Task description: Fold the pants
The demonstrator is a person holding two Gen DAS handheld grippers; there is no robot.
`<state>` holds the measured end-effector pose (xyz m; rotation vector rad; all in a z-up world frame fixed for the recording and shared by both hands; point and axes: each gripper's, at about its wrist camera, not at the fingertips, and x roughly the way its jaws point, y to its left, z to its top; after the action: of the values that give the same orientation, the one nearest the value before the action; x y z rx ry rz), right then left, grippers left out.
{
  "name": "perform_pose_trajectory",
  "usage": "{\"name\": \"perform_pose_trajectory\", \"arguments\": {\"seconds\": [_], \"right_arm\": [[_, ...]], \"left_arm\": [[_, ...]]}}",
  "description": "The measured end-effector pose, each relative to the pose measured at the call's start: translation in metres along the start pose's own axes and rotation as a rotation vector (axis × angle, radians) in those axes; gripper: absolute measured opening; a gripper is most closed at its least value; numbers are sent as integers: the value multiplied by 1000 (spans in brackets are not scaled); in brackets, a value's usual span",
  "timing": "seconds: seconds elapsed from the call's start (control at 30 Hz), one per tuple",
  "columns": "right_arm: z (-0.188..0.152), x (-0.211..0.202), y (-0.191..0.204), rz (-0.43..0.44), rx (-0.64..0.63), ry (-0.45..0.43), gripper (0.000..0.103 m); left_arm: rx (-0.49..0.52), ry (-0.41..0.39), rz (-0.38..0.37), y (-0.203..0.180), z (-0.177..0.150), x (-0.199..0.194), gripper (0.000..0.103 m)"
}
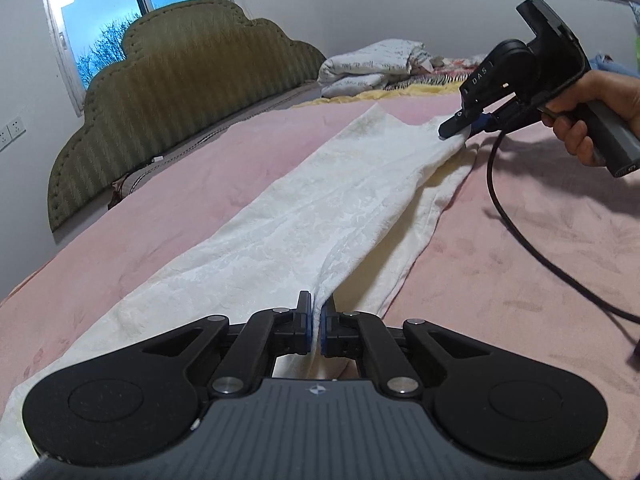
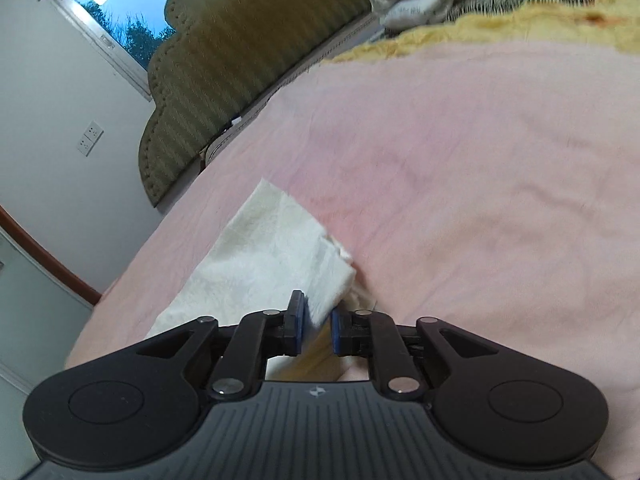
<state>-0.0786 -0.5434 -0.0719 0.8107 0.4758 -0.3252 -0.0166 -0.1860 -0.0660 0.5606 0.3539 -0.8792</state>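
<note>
White patterned pants lie stretched along a pink bed. My left gripper is shut on the near end of the upper layer and lifts it slightly. My right gripper, seen in the left wrist view at the far end, is shut on the other end of the same layer. In the right wrist view the right gripper pinches a bunched corner of the pants, with its jaws a little apart around the cloth. The lower layer rests flat on the bed.
An olive padded headboard runs along the left side. Folded white bedding and a yellow blanket sit at the far end. A black cable trails from the right gripper across the pink bed on the right.
</note>
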Motion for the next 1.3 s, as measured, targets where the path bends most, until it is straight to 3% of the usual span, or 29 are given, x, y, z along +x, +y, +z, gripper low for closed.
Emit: {"name": "perform_pose_trajectory", "arguments": {"seconds": [0.07, 0.13, 0.2, 0.27, 0.4, 0.47, 0.53, 0.6, 0.67, 0.73, 0.83, 0.9, 0.93, 1.0, 1.03, 1.07, 1.1, 1.17, 1.2, 1.3], "right_arm": [[3, -8, 11, -109, -64, -66, 28], [5, -17, 27, -274, -172, -186, 28], [6, -18, 48, -342, -291, -274, 28], [9, -5, 72, -262, -422, -228, 28], [4, 59, 114, -34, -593, 48, 28], [4, 95, 122, -53, -619, 125, 28], [12, 125, 117, -111, -590, 152, 28], [26, 131, 108, -111, -493, 131, 27], [30, 116, 109, -150, -464, 76, 28], [19, 93, 120, -181, -541, 20, 29], [-3, 62, 120, 10, -575, 96, 32], [-23, 53, 115, 67, -597, 166, 51], [-34, 53, 112, 21, -632, 193, 56], [-50, 49, 105, -157, -705, 124, 58], [-51, 39, 99, -206, -688, 67, 58], [-49, 28, 94, -206, -631, 22, 58], [-46, 16, 89, -187, -558, -17, 58], [-40, -6, 74, -113, -398, -62, 58], [-36, -11, 67, -81, -332, -56, 58], [-33, -15, 52, 25, -178, 30, 59]], "left_arm": [[-9, -18, -7, 3, 0, -3, 4], [-3, -25, -20, 3, -1, -5, 4], [12, -25, -27, 2, -4, -5, 4], [26, -19, -28, -1, -6, -3, 4], [34, -7, -24, -4, -7, -1, 4], [40, -3, -26, -5, -7, -1, 4], [45, 1, -32, -6, -9, -1, 4], [54, 5, -31, -8, -10, 1, 4], [65, 5, -29, -10, -11, 1, 4], [66, 5, -33, -9, -12, 1, 4], [48, 7, -54, -5, -11, 1, 5], [36, 9, -64, -2, -8, 1, 18], [35, 9, -67, -1, -7, 0, 20], [36, -1, -80, 0, -5, -6, 24], [38, -10, -92, -1, -4, -10, 27], [38, -24, -104, -1, -3, -14, 36], [30, -45, -113, 1, -1, -18, 49], [-13, -89, -106, 6, 4, -23, 62], [-49, -104, -96, 11, 7, -22, 67], [-191, -88, -46, 30, 16, -8, 69]]}}
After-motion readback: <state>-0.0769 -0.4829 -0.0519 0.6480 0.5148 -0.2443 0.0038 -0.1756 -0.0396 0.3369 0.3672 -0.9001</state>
